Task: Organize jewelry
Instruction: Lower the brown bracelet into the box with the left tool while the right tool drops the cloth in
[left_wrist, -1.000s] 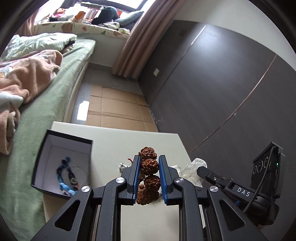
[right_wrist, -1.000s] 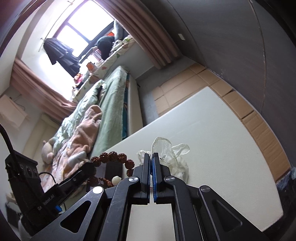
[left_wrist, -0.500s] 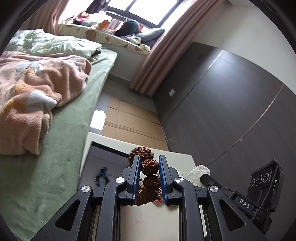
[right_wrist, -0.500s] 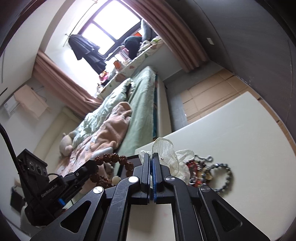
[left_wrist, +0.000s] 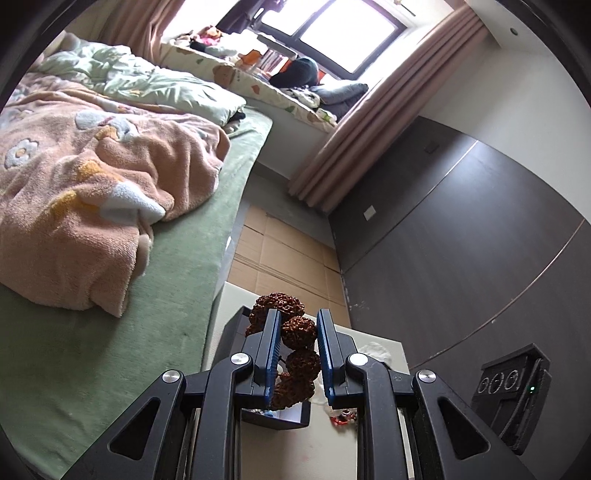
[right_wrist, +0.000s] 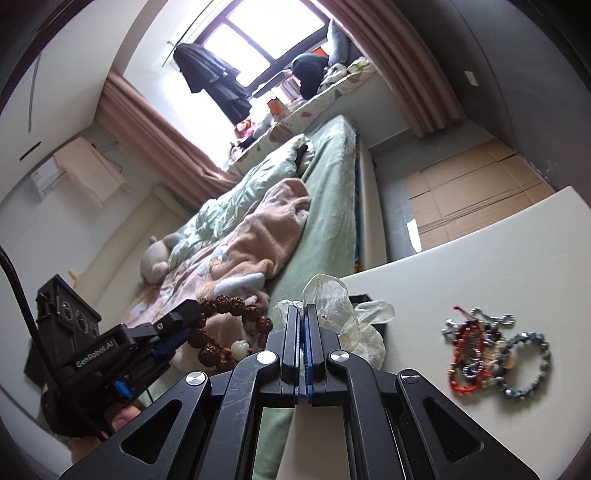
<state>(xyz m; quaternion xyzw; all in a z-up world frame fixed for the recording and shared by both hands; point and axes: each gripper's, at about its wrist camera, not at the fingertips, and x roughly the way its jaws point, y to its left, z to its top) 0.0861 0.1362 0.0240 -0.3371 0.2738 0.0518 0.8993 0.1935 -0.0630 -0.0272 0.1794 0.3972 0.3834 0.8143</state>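
The left hand-held gripper (left_wrist: 295, 334) is raised above the dark box (left_wrist: 284, 415), tilted up toward the bed (left_wrist: 110, 332), clamped on the brown bead bracelet (left_wrist: 297, 332). The right hand-held gripper (right_wrist: 303, 325) is closed on a crumpled clear bag (right_wrist: 332, 306) above the bench (right_wrist: 480, 277), where more bracelets (right_wrist: 495, 354) lie.

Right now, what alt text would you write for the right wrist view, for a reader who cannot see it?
The right gripper, shut, pinches a crumpled clear plastic bag above a white table. To its left, the left gripper holds a brown bead bracelet; a pile of bracelets lies on the table to the right.
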